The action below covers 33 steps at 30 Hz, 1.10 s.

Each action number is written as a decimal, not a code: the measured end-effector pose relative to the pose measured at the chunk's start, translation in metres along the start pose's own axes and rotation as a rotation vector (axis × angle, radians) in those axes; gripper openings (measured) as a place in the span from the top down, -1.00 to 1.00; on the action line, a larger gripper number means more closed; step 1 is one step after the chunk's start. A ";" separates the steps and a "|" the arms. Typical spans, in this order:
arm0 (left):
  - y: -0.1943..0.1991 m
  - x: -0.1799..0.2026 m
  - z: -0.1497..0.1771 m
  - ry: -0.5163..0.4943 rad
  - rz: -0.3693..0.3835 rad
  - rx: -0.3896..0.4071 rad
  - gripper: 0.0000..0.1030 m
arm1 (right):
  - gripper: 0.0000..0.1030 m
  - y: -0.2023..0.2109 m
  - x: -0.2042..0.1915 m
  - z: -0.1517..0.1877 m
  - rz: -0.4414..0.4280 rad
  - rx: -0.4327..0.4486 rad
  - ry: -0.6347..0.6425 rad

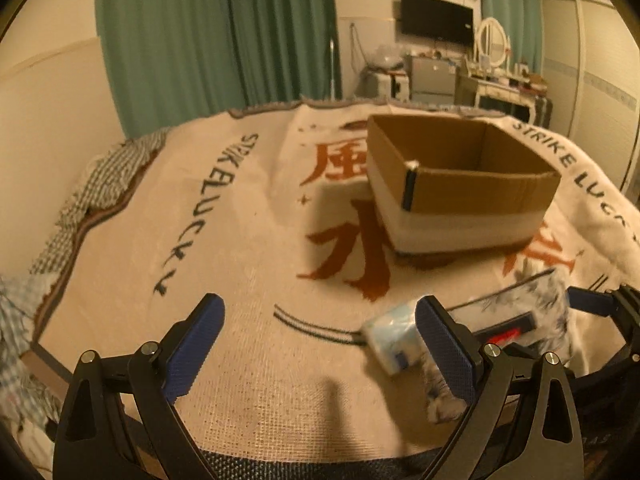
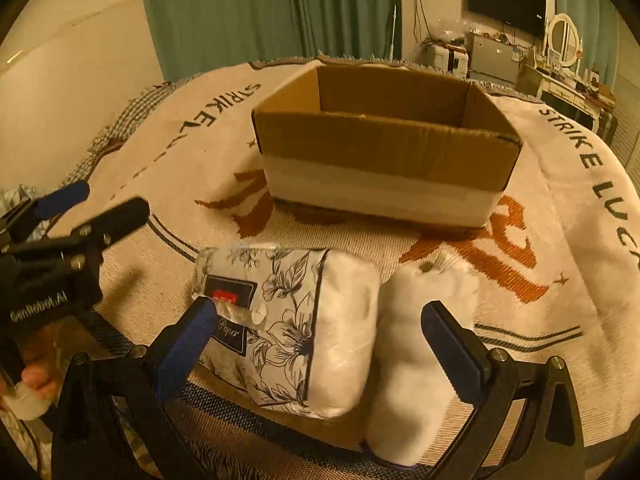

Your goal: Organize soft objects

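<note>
- The left gripper (image 1: 320, 332) hangs over a cream woven blanket (image 1: 248, 240), its blue-padded fingers (image 1: 198, 344) spread wide with nothing between them.
- The blanket covers a bed and carries dark letters reading "STRIKE LUCKY" along its curved left side; the same words begin again on the right, cut off at the edge. Large rust-orange Chinese characters fill the middle, one partly hidden.
- An open cardboard box (image 2: 384, 148) with a white band round its lower half sits on the blanket, beyond both grippers. No contents show inside it.
- The right gripper (image 2: 320, 332) has its fingers spread around two soft things lying side by side on the blanket, near the box but apart from it.
- One is a tissue pack (image 2: 280, 320) printed with dark flowers. Its black label has a red patch too blurred to read, and the word "Paper" below. The left fingertip touches its label side.
- Just beside it lies a white fluffy bundle (image 2: 416, 344), touching the pack; the right fingertip sits against it.
- In the left wrist view, a small pale blue packet (image 1: 394, 340) lies just behind the right-hand fingertip, its print too small to read.
- The left gripper's black body reads "GenRobot.AI" in the right wrist view.
</note>
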<state>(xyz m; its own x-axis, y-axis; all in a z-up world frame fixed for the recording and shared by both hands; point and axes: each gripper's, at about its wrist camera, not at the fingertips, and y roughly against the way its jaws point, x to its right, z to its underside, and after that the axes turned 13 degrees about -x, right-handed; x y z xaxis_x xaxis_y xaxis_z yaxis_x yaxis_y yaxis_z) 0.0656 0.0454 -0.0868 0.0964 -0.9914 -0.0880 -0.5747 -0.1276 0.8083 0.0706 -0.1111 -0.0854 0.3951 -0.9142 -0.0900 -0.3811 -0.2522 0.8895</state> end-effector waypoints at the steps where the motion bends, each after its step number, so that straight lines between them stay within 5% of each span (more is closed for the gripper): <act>1: -0.002 -0.001 0.001 0.002 0.001 -0.007 -0.90 | -0.92 -0.003 -0.001 0.000 -0.011 -0.007 -0.005; 8: 0.001 -0.010 0.005 0.003 0.039 -0.009 -0.90 | -0.58 -0.015 -0.008 0.000 -0.027 -0.029 -0.020; 16: 0.026 -0.009 0.000 0.000 0.019 0.048 -0.90 | 0.04 0.019 -0.005 0.003 -0.110 0.042 -0.036; 22: 0.042 0.013 -0.003 -0.016 0.043 0.075 -0.90 | 0.07 0.075 0.017 0.002 -0.115 0.184 -0.061; 30: 0.024 0.066 0.001 -0.069 0.106 0.013 -0.89 | 0.07 0.112 0.080 0.020 0.130 0.261 -0.168; 33: 0.006 0.087 0.005 -0.105 0.113 -0.035 -0.87 | 0.07 0.107 0.104 0.028 0.152 0.248 -0.220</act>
<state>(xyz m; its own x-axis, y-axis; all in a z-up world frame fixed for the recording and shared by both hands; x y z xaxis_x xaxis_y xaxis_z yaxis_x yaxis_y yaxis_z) 0.0662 -0.0416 -0.0923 -0.0543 -0.9971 -0.0542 -0.5479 -0.0156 0.8364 0.0474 -0.2426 -0.0119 0.1391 -0.9867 -0.0839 -0.6236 -0.1531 0.7666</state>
